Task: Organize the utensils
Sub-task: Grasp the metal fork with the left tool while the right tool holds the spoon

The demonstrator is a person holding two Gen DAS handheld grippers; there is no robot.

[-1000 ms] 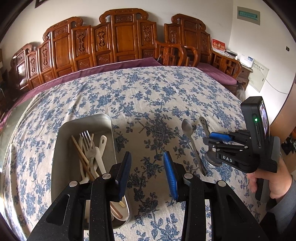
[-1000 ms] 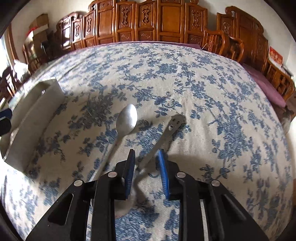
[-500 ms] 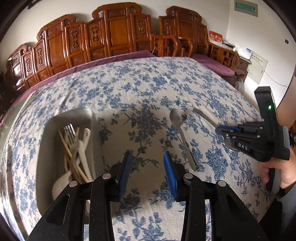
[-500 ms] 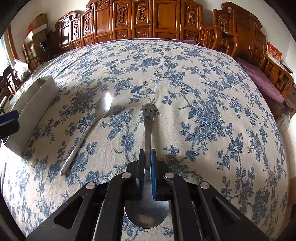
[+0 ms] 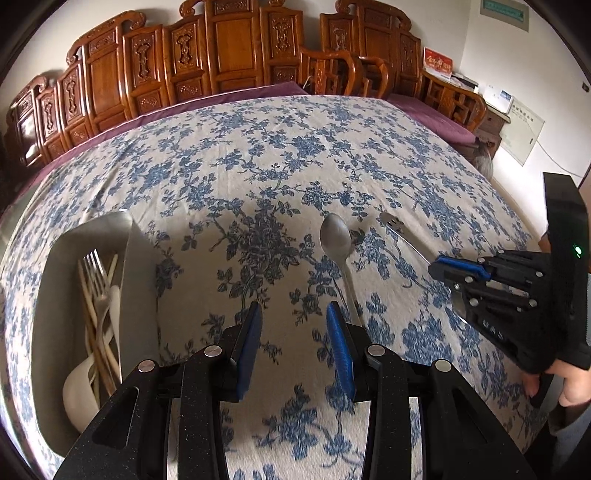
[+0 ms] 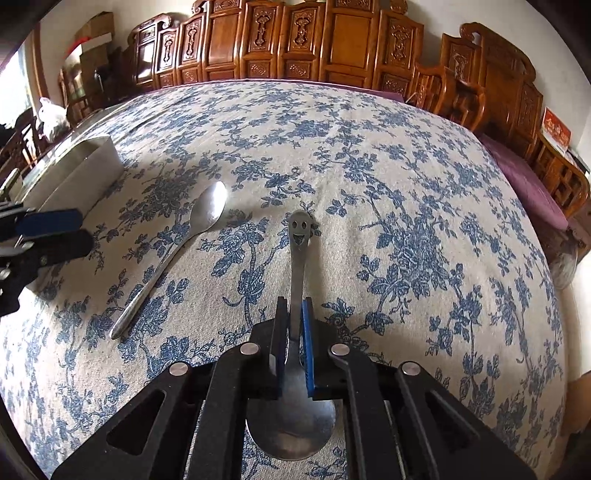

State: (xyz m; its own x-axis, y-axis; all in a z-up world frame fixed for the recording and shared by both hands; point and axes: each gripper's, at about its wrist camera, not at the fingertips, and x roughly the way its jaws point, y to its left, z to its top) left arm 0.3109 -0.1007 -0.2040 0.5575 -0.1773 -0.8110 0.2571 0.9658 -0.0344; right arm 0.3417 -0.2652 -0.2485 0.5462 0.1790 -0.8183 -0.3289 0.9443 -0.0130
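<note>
The right gripper [image 6: 294, 332] is clamped on the smiley spoon [image 6: 297, 258], gripped narrowly; it could pivot and slip. The left gripper [image 5: 293, 339] hangs empty, unclenched, the plain spoon [image 5: 338, 243] at one o'clock, the tray [image 5: 48, 295] at nine

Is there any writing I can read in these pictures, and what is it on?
"DAS": white letters, seen sideways, on the black body of the right gripper.
Red card on the cabinet: gold characters, too blurred to read.
Green wall sign: too small to read.
White wall panel: a line of print, unreadable.
Spoon handle: a smiling face, no words.
</note>
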